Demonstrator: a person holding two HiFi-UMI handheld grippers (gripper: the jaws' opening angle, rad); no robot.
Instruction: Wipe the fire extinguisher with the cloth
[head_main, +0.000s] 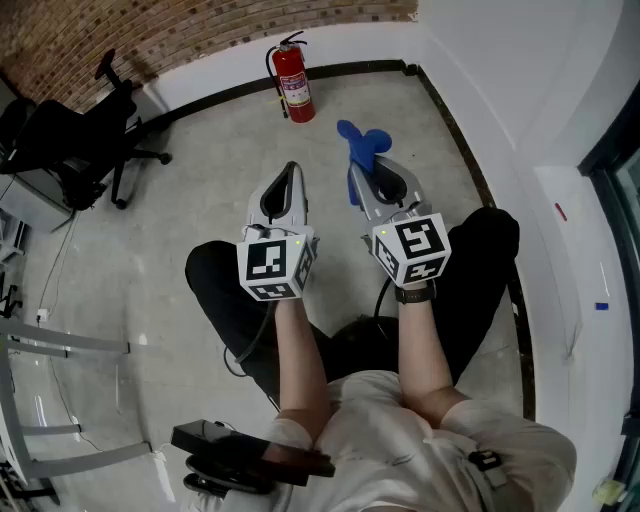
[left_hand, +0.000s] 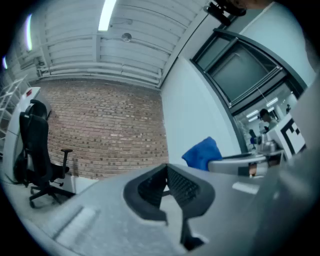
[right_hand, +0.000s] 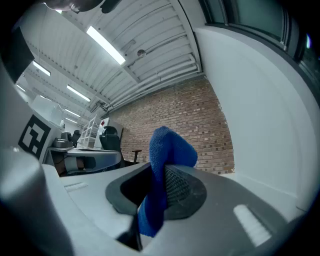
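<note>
A red fire extinguisher (head_main: 292, 82) stands upright on the floor by the far wall's black skirting. My right gripper (head_main: 370, 172) is shut on a blue cloth (head_main: 362, 143), whose free end sticks out past the jaw tips toward the extinguisher. In the right gripper view the cloth (right_hand: 162, 172) is pinched between the jaws and folds upward. My left gripper (head_main: 288, 185) sits level with it to the left, shut with nothing between its jaws. From the left gripper view, the cloth (left_hand: 202, 152) shows at the right. Both grippers are well short of the extinguisher.
A black office chair (head_main: 75, 140) stands at the far left near the brick wall (head_main: 180, 30). A white wall and ledge (head_main: 560, 200) run along the right. Metal desk legs (head_main: 60, 345) are at the left. The person's dark trousers (head_main: 225, 290) lie below the grippers.
</note>
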